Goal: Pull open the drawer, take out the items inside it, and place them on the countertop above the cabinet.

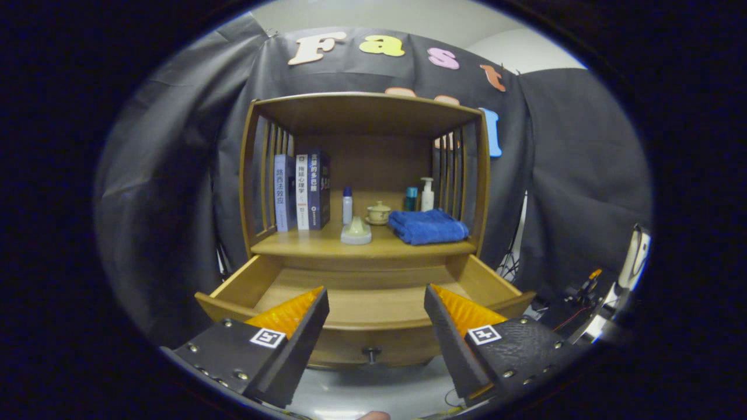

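My claw: my gripper was spread wide, fingers well apart, nothing between the pads, touching nothing.
Drawer: the drawer was pulled out of the cabinet, its front panel just ahead of my fingertips and running across the gap between them.
Drawer knob: the small dark knob sat on the drawer front, between my two fingers and lower than their tips.
Drawer inside: the bare wood floor I could see held no items; the near part was hidden behind the front panel and my fingers.
Countertop: the countertop lay beyond the drawer, above it, well past my fingers.
Items on countertop: a pale lidded dish near the front edge, a folded blue towel to its right, apart from it.
Further back: a slim white bottle, a small lidded cup, a teal bottle and a pump bottle behind the towel.
Books: three books stood upright against the left slatted side.
Person: a fingertip showed below my fingers.
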Action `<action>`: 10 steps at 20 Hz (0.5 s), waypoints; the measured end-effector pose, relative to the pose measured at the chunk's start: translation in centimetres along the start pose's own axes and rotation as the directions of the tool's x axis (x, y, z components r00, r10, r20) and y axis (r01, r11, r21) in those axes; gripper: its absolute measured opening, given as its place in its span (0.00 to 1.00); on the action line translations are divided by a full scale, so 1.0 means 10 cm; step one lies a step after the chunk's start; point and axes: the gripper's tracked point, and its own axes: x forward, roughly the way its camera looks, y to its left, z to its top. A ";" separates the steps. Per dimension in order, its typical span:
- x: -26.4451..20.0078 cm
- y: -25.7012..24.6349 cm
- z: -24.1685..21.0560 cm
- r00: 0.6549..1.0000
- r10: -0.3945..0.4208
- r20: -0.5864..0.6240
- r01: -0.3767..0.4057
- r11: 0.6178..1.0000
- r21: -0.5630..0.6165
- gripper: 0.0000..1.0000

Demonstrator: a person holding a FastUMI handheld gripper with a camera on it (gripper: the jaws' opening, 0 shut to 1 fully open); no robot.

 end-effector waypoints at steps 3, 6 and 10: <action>-0.03 -0.02 -0.35 1.000 0.000 -0.020 0.000 1.000 0.021 0.98; -0.06 -0.08 -0.81 0.997 -0.015 -0.072 0.014 1.000 -0.006 0.98; -0.04 -0.09 -1.36 0.988 -0.021 -0.151 0.022 1.000 0.001 0.98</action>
